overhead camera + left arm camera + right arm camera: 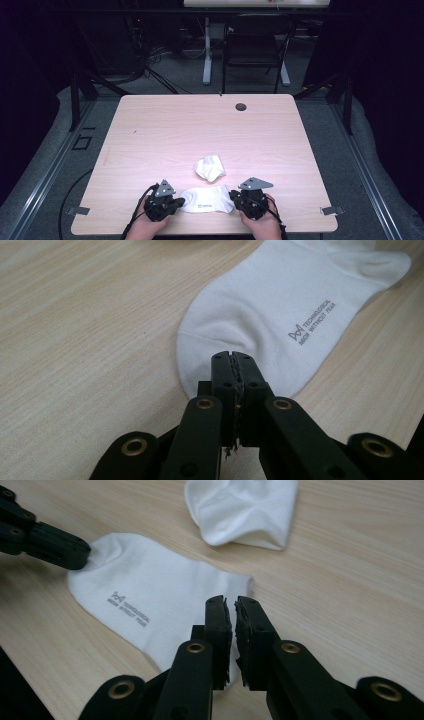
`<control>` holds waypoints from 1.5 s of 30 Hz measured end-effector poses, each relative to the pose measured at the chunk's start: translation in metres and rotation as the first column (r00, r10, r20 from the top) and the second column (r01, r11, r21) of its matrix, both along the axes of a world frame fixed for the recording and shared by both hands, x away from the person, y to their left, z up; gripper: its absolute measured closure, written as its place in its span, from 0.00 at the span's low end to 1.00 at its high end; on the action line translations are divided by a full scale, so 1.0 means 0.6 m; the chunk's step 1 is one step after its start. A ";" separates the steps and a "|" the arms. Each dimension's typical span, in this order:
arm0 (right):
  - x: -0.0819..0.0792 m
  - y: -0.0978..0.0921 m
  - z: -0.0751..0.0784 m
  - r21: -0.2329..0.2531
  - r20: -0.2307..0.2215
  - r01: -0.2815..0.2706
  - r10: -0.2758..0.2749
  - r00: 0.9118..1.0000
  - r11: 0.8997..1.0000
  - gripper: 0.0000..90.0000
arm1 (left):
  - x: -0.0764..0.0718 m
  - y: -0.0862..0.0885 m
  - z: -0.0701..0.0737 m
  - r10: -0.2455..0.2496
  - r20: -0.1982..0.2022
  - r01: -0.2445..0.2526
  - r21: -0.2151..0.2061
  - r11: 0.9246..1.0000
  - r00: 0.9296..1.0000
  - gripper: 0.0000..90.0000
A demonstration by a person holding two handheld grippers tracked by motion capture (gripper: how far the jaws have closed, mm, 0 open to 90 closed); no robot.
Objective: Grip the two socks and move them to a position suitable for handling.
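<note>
Bench [165,125]: pale wood-grain laminate, smooth, with a faint satin sheen and fine lengthwise streaks. Flat sock [280,305]: white knitted cloth, matt, fine even weave, with small grey printed lettering on its side. Crumpled sock [245,507]: the same white knit, matt, soft folds. Left gripper [233,360] and right gripper [234,605]: black matt plastic links, brass-coloured metal bushings at the pivots. Fingers [217,630]: black, with rough, worn rubber-like pads, frayed at the edges. Top plates of both grippers: dull grey metal.
</note>
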State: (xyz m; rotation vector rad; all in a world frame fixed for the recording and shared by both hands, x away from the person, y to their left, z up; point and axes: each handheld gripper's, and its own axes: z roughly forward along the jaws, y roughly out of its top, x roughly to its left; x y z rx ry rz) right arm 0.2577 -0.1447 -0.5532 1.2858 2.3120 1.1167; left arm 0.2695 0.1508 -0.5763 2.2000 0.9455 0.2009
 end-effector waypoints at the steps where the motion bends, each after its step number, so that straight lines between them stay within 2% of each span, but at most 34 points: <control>1: 0.001 0.004 0.000 -0.001 0.008 -0.019 0.020 1.000 1.000 0.93 | 0.000 0.000 0.000 -0.002 -0.002 0.002 0.002 1.000 1.000 0.99; 3: 0.004 0.015 -0.003 -0.012 0.022 -0.048 0.048 0.999 0.999 0.93 | 0.000 0.000 0.000 -0.002 -0.001 0.002 0.003 1.000 1.000 0.99; 6: 0.010 0.031 -0.013 -0.041 0.017 -0.076 0.077 0.997 0.996 0.94 | 0.000 0.000 0.000 -0.003 -0.002 0.003 0.001 1.000 1.000 0.99; 11: 0.019 0.038 -0.029 -0.082 -0.018 -0.093 0.092 0.996 0.992 0.94 | 0.001 0.000 0.000 -0.004 -0.003 0.004 0.001 1.000 1.000 0.99; 19: 0.016 0.032 -0.036 -0.079 -0.054 -0.082 0.078 0.996 0.993 0.95 | 0.000 0.000 0.001 -0.004 -0.003 0.004 0.002 1.000 1.000 0.99; 28: 0.004 0.029 -0.035 -0.088 -0.063 -0.091 0.086 0.994 0.992 0.96 | -0.006 0.001 0.002 -0.016 -0.018 0.016 0.004 1.000 1.000 0.98; 45: -0.005 0.024 -0.033 -0.067 -0.097 -0.089 0.082 0.992 0.994 0.95 | -0.022 -0.002 0.005 -0.043 -0.036 0.044 0.010 0.999 0.998 0.96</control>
